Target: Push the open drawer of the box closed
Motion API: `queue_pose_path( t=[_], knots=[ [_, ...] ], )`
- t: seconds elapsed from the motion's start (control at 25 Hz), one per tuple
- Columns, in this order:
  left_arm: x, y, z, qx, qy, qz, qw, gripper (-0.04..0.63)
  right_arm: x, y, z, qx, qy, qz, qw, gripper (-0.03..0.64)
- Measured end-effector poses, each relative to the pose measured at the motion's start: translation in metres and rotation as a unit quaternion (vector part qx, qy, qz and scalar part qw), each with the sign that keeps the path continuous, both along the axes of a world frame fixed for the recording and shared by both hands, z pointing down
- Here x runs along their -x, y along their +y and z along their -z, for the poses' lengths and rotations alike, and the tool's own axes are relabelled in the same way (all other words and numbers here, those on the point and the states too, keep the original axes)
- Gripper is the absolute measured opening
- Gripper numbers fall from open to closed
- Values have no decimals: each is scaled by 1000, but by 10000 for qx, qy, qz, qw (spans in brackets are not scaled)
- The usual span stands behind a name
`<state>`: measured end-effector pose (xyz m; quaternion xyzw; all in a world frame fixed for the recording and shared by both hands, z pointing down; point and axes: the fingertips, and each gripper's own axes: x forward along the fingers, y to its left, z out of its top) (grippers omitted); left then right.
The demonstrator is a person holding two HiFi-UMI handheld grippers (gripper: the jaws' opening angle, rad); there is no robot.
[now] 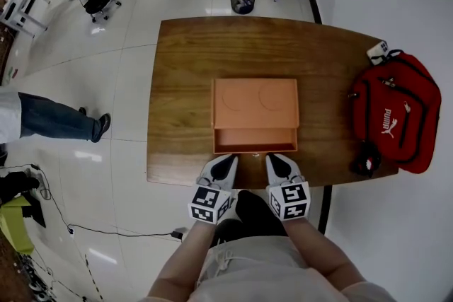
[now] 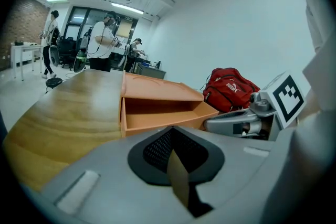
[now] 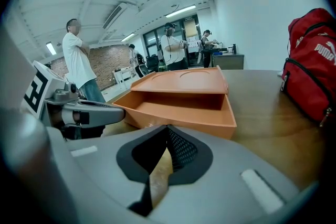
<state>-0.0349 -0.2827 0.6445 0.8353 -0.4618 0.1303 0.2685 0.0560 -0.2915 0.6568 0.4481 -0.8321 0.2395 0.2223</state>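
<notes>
Both your jaw pairs are pressed together on nothing, which I judge gives blunt tips for pushing. Your left gripper [image 1: 226, 160] and right gripper [image 1: 276, 159] sit just in front of the one pulled-out orange plastic drawer [image 1: 255, 141], one toward each end, likely for an even shove. It protrudes from the single flat orange plastic box [image 1: 255, 104] on the brown wooden table [image 1: 184, 74]. One red fabric backpack [image 1: 396, 109] lies well right of the box.

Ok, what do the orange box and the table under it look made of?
Orange box: probably moulded plastic, matte. It has uniform colour, shallow circles pressed into its top, and thin walls on the drawer. Table: wood or veneer, I can't tell which, with a glossy varnish. Grain lines and a light sheen show.
</notes>
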Motion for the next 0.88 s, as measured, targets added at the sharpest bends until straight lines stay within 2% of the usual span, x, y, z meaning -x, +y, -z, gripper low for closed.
queue_pose_path(
  t=[0.88],
  knots=[
    [6,-66,-3,-44,71,119,9999,6,8,-65,1,-45,-10,49,10000,8]
  ],
)
